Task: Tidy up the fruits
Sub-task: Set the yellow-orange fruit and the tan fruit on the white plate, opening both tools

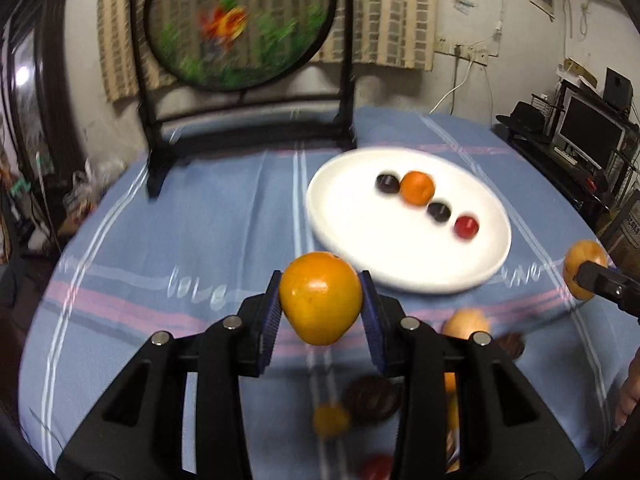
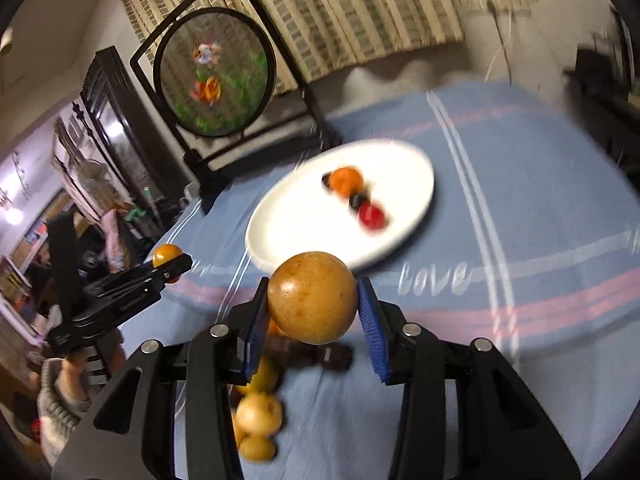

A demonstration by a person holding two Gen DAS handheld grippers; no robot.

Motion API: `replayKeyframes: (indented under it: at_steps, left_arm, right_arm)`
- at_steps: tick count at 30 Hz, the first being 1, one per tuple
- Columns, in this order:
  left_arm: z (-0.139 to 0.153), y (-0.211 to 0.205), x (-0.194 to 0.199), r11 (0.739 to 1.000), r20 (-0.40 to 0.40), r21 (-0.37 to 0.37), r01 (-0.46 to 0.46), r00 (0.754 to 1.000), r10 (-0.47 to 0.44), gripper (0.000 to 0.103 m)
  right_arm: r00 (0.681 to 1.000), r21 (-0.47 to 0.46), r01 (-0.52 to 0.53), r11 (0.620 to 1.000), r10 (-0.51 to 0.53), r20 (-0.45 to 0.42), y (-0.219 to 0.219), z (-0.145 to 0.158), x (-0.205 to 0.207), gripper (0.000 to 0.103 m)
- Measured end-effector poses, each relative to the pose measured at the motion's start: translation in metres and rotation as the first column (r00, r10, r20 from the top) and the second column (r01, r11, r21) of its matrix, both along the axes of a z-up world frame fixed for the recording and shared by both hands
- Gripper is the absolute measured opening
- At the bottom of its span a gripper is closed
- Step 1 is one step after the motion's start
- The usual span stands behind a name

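Fruits are held aloft over the near edge of the blue striped tablecloth (image 1: 160,220), a glossy orange persimmon-like fruit (image 1: 320,304) clamped by the left gripper (image 1: 322,312) and a round tan-brown fruit (image 2: 312,298) by the right gripper (image 2: 314,308), and are best lowered gently onto bare parts of the round white plate (image 1: 360,240), clear of its fruit row.

tablecloth (image 1: 160,220): blue, pink-white stripes | plate (image 1: 360,240): white | held fruit (image 1: 320,304): orange | gripper pads (image 2: 370,320): blue

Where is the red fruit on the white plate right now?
In the left wrist view, the red fruit lies on the white plate, at the right end of the row, beside a dark fruit.
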State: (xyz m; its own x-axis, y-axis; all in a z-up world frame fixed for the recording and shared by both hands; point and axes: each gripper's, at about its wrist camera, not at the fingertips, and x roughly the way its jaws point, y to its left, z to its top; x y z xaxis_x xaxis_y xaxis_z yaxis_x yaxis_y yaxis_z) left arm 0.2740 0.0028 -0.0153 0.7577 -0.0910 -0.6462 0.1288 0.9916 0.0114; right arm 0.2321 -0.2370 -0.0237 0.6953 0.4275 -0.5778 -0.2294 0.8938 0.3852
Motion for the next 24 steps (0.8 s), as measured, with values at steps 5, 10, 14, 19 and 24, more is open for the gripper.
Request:
replayKeyframes:
  at_steps: [5,10,14,19,24]
  left_arm:
    - [-0.002,-0.026,0.039,1.000,-0.024,0.004,0.015,1.000,-0.015,0.038]
    - [-0.024,-0.042,0.072,0.999,-0.055,0.035,0.013,0.998,-0.011,0.040]
    - [-0.033,-0.047,0.078,0.998,-0.046,0.059,0.025,0.999,-0.022,0.057]
    - [-0.034,-0.041,0.079,0.999,-0.057,0.043,0.025,0.998,-0.022,0.058]
    - [-0.025,-0.034,0.070,0.999,-0.032,0.041,0.004,0.999,-0.003,0.063]
  right_arm:
    - [0.999,-0.135,-0.032,0.990,0.035,0.024,0.036,0.007,0.047,0.043]
    - [0.999,-0.211,-0.047,0.976,0.047,-0.008,0.054,-0.017,0.077,0.044]
    - [0.999,-0.279,-0.044,0.959,0.039,-0.024,0.058,-0.026,0.090,0.045]
    - [0.999,-0.276,-0.018,0.961,0.025,0.023,0.050,-0.022,0.086,0.065]
    - [0.997,-0.254,0.001,0.967,0.018,0.072,0.043,-0.005,0.076,0.065]
